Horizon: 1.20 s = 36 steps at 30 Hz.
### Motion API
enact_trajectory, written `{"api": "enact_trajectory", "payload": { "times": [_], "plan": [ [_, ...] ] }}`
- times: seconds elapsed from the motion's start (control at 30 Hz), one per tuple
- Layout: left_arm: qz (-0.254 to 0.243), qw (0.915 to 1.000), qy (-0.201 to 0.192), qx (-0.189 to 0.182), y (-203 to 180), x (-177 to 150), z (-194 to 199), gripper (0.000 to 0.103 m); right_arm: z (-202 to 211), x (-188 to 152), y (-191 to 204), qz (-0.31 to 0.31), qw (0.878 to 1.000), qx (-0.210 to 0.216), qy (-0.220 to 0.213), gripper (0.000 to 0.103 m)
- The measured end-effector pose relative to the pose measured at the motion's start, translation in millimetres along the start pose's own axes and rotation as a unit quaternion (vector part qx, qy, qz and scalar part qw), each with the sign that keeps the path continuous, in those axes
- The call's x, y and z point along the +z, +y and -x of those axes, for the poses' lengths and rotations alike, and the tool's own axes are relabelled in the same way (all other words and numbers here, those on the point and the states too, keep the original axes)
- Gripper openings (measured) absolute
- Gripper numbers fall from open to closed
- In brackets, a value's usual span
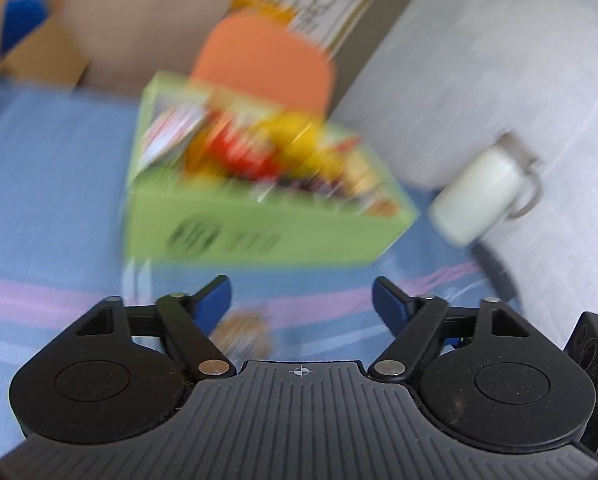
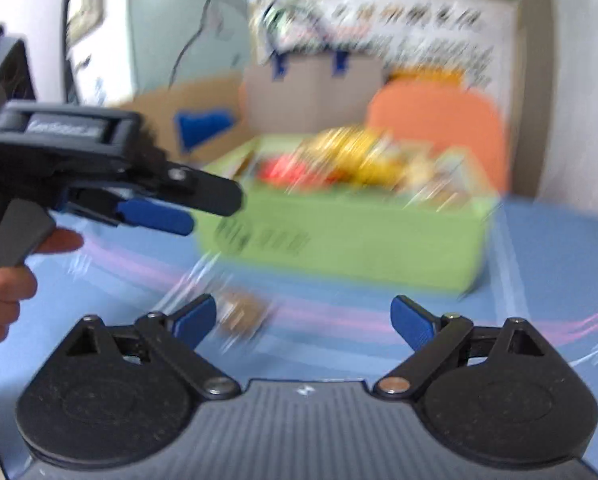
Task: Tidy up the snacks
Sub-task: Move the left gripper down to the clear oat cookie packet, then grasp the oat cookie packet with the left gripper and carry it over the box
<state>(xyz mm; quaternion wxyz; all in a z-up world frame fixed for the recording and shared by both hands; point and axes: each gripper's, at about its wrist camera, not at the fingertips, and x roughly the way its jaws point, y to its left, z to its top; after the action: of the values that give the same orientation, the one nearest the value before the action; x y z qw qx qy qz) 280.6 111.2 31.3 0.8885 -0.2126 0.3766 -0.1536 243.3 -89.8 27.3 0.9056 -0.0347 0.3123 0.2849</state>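
Both left gripper (image 1: 302, 294) and right gripper (image 2: 303, 316) gape empty over one loose snack (image 2: 241, 314) on the blue cloth (image 1: 55, 184), just short of the green box (image 1: 259, 232), already crammed with packets.

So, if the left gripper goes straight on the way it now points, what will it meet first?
Probably the small wrapped snack lying on the blue cloth, between the open left gripper fingers. The green box lies beyond it. Blur makes depth uncertain.

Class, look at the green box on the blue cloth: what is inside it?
The green box holds a pile of snack packets, red, yellow and white. Blur hides their labels, and whatever lies beneath the top layer is covered.
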Motion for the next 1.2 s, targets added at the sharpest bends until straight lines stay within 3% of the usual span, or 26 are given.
{"api": "enact_trajectory", "payload": {
  "times": [0.23,0.37,0.47,0.63,1.0,1.13,1.2],
  "plan": [
    [0.060,0.9975,0.036,0.006,44.1,-0.6,-26.2,0.054,-56.5,13.8,23.5,0.037,0.998,0.025,0.035,0.093],
    [0.058,0.9971,0.049,0.002,48.1,7.3,-42.9,0.053,-72.5,22.6,29.7,0.095,0.994,0.050,0.020,0.093],
    [0.053,0.9970,0.056,-0.005,47.7,9.8,-50.8,0.053,-86.7,26.6,41.0,0.129,0.987,0.066,0.062,0.093],
    [0.040,0.9972,0.059,-0.023,42.6,2.2,-47.5,0.054,-62.2,12.9,52.7,0.114,0.987,0.093,0.070,0.093],
    [0.001,0.9932,0.085,-0.080,9.1,-61.6,-11.3,0.055,9.9,-49.1,85.1,0.068,0.996,0.040,0.042,0.093],
    [-0.003,0.9975,0.051,-0.049,5.2,-63.8,7.2,0.055,27.8,-52.6,78.3,0.032,0.999,0.022,0.024,0.093],
    [0.008,0.9990,0.027,-0.035,7.9,-66.4,19.5,0.061,30.7,-51.8,71.4,0.020,1.000,0.014,0.017,0.093]
  ]
}}
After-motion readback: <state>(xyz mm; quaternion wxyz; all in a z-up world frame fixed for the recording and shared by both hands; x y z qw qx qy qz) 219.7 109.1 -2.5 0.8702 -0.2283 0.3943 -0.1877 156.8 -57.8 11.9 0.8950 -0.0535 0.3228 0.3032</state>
